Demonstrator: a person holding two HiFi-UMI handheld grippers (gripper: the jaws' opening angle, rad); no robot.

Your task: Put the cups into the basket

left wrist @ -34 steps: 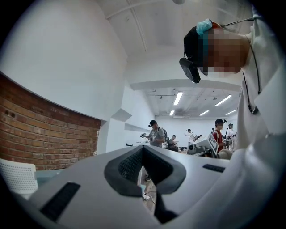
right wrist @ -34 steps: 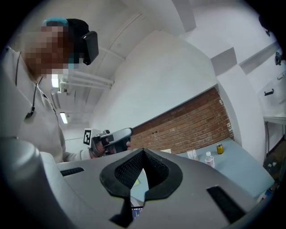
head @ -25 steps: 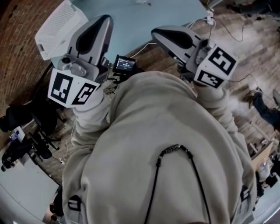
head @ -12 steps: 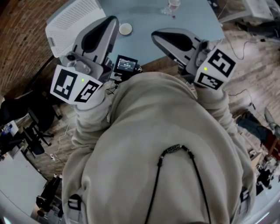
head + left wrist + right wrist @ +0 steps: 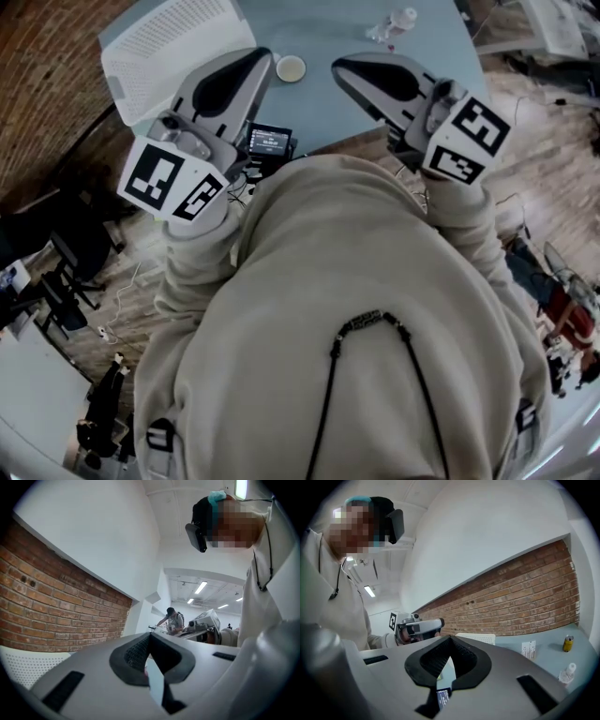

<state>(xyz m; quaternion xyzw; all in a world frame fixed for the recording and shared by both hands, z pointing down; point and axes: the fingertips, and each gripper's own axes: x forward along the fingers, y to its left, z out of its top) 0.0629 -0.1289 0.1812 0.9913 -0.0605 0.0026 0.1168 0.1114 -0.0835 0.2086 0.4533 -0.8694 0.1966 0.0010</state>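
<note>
the white perforated basket (image 5: 173, 47) sits at the far left corner of the pale blue table (image 5: 347, 28), beside a brick wall (image 5: 56, 611). just right of it in the head view, the left gripper (image 5: 262, 54) reaches out over the table edge from a beige sleeve, with its marker cube near the person's chest. in the left gripper view its fingers come together at the tip (image 5: 150, 633) with nothing between them. a strip of the basket's wall shows low on the left there, and a person (image 5: 174, 619) leans over a bench far off in the room.

a single cup (image 5: 291, 67), seen from above as a small pale ring, stands on the table just right of the basket and outside it. in the head view it lies between the two gripper tips, and neither touches it. a small screen device (image 5: 269, 141) sits below it, at the person's front.

the right gripper (image 5: 339, 66) points over the table from the right, and its fingers are also pressed together and empty (image 5: 450, 637). to the far right a clear plastic bottle (image 5: 398, 21) lies on the table, well apart from the cup.
</note>
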